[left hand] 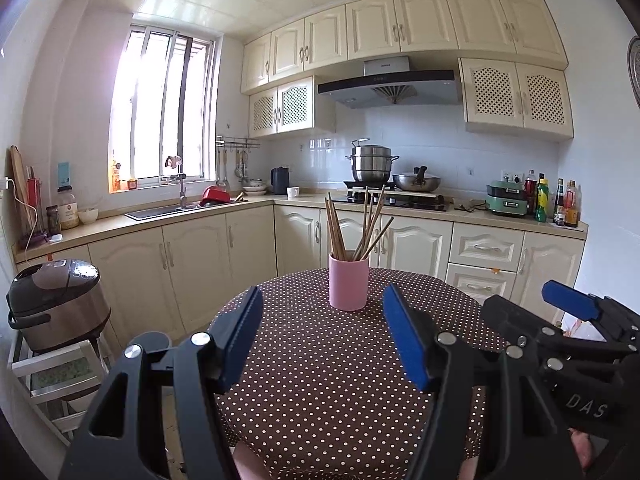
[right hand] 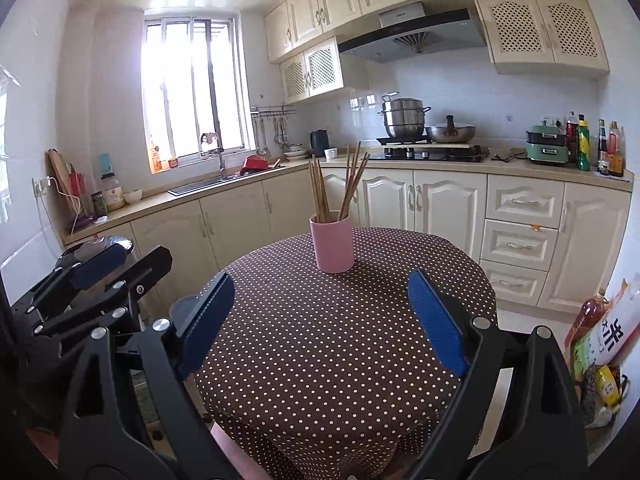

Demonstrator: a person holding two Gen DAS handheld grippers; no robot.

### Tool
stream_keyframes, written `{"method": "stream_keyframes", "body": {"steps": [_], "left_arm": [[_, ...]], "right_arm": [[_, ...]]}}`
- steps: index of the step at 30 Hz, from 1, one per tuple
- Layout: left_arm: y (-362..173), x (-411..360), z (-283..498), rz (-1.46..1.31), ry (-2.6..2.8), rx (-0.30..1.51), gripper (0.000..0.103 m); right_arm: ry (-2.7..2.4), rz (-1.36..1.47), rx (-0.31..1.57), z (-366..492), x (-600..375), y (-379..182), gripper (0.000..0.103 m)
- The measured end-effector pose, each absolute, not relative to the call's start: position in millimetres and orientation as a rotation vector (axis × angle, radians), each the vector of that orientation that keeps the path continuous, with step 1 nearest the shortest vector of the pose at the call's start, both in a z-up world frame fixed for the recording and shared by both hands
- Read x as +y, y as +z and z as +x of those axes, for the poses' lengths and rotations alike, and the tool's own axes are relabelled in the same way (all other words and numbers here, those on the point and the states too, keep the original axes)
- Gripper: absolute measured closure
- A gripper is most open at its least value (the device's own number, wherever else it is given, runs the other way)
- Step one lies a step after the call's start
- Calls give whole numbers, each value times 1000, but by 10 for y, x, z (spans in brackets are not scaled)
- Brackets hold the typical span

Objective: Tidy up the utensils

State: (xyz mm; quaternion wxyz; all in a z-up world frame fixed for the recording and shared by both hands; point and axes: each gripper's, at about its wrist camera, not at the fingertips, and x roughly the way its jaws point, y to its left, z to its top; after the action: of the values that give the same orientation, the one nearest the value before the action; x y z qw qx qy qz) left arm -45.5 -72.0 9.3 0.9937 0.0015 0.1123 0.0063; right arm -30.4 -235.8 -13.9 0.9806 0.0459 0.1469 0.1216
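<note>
Nearest the lens: left gripper (left hand: 322, 334), blue-padded fingers (left hand: 404, 338) spread wide, nothing between them, raised over the near edge of a round table (left hand: 320, 400) in a brown, white-dotted cloth. Just to the right, right gripper (right hand: 320, 320), likewise spread apart and empty, pads (right hand: 438, 320) clear of everything.

Toward the far side of the table, well apart from both grippers: pink cup (left hand: 348, 281), upright, with wooden chopsticks (left hand: 360, 224) standing inside, fanned loosely in two bunches, leaning left and right.

Beyond the table: cream kitchen cabinets, sink (left hand: 160, 212) under a bright window at far left, steel pot (left hand: 370, 164) and wok on the stove at far right.

Progress, judging by the layout: chopsticks all appear gathered in the cup, no loose utensils visible on the cloth. Either nearly finished or not yet begun; cannot tell which.
</note>
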Motion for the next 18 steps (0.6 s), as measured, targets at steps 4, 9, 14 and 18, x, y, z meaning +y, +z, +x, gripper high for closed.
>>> {"method": "stream_keyframes", "body": {"steps": [4, 9, 14, 18], "left_arm": [[57, -746, -460, 0, -18, 237, 41], [47, -788, -500, 12, -29, 226, 41], [59, -812, -532, 13, -34, 224, 41], [68, -788, -555, 10, -36, 222, 41]], "right_arm": [[227, 101, 294, -340, -2398, -169, 16], [218, 112, 287, -376, -2449, -179, 16], [218, 113, 278, -409, -2451, -166, 16], [221, 107, 269, -450, -2456, -163, 15]]}}
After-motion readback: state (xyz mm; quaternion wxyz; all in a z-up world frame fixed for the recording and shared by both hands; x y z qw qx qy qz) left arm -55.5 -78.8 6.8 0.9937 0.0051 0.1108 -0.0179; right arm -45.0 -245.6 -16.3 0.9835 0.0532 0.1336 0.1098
